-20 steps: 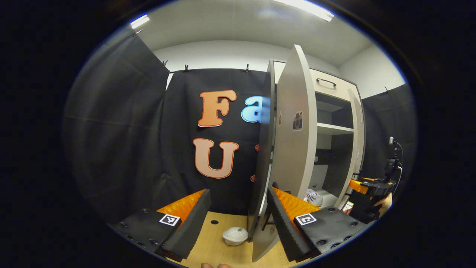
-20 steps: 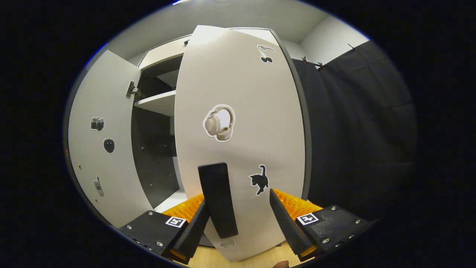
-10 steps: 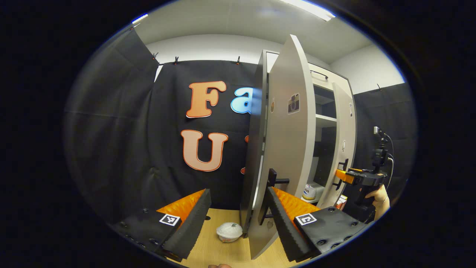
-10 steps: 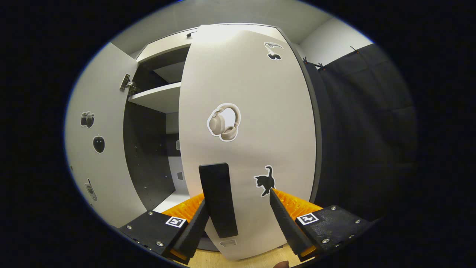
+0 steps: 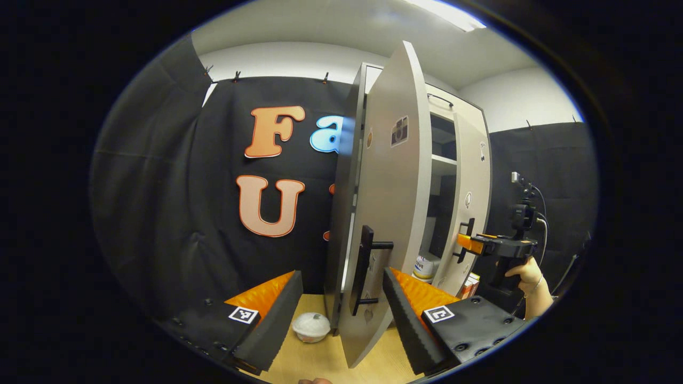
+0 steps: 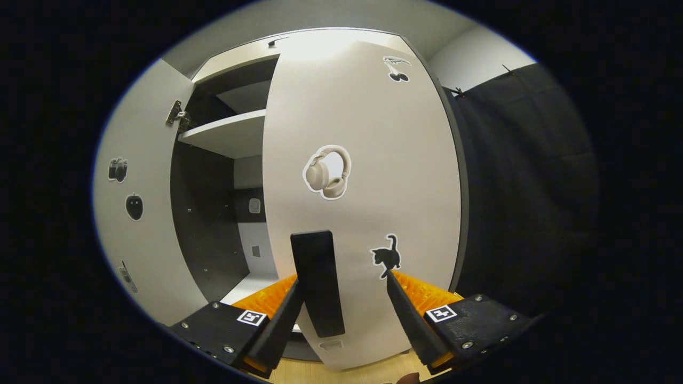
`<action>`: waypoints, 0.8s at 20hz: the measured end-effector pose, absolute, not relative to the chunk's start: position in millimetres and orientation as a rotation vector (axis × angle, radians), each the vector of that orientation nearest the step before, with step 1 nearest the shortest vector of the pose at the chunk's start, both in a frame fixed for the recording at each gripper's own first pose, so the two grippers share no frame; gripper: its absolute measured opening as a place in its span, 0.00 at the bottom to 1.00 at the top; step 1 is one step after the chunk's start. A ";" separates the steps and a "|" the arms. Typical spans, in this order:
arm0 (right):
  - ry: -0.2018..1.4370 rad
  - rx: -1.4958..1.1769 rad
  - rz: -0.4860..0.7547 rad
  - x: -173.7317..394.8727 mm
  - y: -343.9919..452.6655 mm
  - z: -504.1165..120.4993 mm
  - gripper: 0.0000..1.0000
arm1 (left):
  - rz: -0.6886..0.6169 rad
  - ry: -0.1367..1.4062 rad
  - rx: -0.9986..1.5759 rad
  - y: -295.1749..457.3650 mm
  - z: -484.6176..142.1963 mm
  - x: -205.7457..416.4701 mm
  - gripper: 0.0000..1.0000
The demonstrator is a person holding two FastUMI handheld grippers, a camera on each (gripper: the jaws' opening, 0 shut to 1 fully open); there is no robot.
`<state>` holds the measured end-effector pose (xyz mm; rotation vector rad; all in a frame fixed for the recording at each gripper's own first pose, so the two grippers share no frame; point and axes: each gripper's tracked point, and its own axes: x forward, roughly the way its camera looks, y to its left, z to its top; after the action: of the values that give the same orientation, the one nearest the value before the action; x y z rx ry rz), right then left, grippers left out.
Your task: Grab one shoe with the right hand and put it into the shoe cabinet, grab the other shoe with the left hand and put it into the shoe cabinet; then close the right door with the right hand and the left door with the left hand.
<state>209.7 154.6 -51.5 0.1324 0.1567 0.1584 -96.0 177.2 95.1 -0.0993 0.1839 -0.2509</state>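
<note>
In the left gripper view, black cloth wall (image 5: 176, 176) takes up the left side. On the wooden floor (image 5: 315, 362) sits a small white bowl (image 5: 311, 326), just left of the foot of the left door (image 5: 392, 213). The left gripper (image 5: 341, 314) is spread wide and holds nothing; the door's black handle (image 5: 366, 269) stands upright between its fingers, beyond the tips and untouched. That door hangs half open, edge-on, and hides most of the cabinet (image 5: 443, 160) interior. Through the gap between the doors a shelf and one white shoe (image 5: 425, 266) on the cabinet bottom are visible. Farther right stands the right door (image 5: 475, 181), with the right gripper (image 5: 465, 242) at its handle and a hand (image 5: 525, 269) behind it.

In the right gripper view, the left door (image 6: 144, 213) with stickers stands open at left, then the dark interior, then the right door (image 6: 368, 160), partly open. Its handle (image 6: 317, 290) lies between the wide-set fingers of the right gripper (image 6: 344, 314); contact cannot be judged.
</note>
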 end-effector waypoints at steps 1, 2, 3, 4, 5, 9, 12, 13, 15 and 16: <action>0.149 0.134 0.161 204.9 153.3 -49.0 0.93 | -0.264 0.189 -0.101 172.9 92.6 -93.1 0.97; 0.134 0.130 0.159 199.2 150.3 -45.2 0.93 | -0.286 0.194 -0.107 165.4 90.0 -90.7 0.97; 0.118 0.123 0.153 193.3 145.5 -41.1 0.93 | -0.277 0.195 -0.096 166.9 88.7 -88.6 0.96; 0.099 0.115 0.144 188.4 139.5 -36.5 0.93 | -0.274 0.196 -0.095 166.7 87.5 -87.6 0.95; 0.084 0.111 0.136 183.9 134.4 -32.2 0.93 | -0.281 0.191 -0.102 163.0 87.8 -85.6 0.96; 0.049 0.109 0.105 168.8 111.4 -21.0 0.93 | -0.344 0.200 -0.125 140.4 86.9 -85.0 0.95; 0.027 0.103 0.087 159.5 97.0 -13.4 0.93 | -0.392 0.199 -0.119 117.8 86.9 -83.8 0.96; 0.022 0.101 0.082 157.6 91.1 -11.5 0.93 | -0.407 0.199 -0.118 108.0 86.1 -82.9 0.96; 0.018 0.095 0.068 154.6 77.9 -10.4 0.93 | -0.427 0.196 -0.113 91.3 86.2 -81.2 0.97; 0.017 0.096 0.062 153.3 71.8 -10.0 0.93 | -0.433 0.197 -0.110 84.1 85.9 -79.7 0.98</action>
<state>153.3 71.8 -10.0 0.0960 0.0175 0.0621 -79.7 84.1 85.9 -0.1104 0.1968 -0.4328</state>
